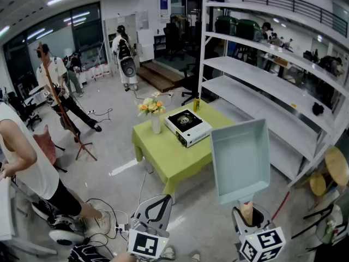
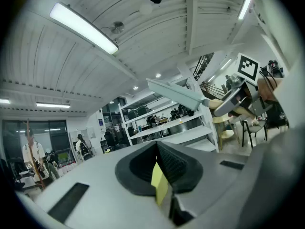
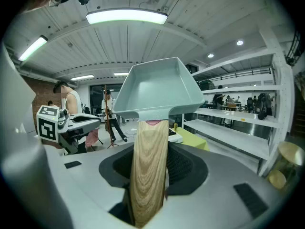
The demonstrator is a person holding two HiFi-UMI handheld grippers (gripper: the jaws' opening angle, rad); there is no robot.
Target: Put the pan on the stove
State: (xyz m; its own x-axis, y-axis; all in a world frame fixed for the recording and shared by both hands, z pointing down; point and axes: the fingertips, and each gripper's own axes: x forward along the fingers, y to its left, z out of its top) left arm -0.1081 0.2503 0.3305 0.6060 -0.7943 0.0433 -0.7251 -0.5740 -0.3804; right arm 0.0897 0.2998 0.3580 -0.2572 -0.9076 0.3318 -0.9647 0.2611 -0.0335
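Observation:
A square grey-blue pan with a wooden handle hangs in the air at the lower right of the head view, off the table. My right gripper is shut on that handle, and the pan rises beyond its jaws. The white portable stove sits on the green table, up and left of the pan. My left gripper is low near the floor, shut with nothing in it; a yellow tag shows between its pads. The left gripper view shows the pan edge-on.
A vase of flowers and a small yellow bottle stand on the table beside the stove. White shelving runs along the right. A person stands at the left; cables lie on the floor. Wooden stools are at the far right.

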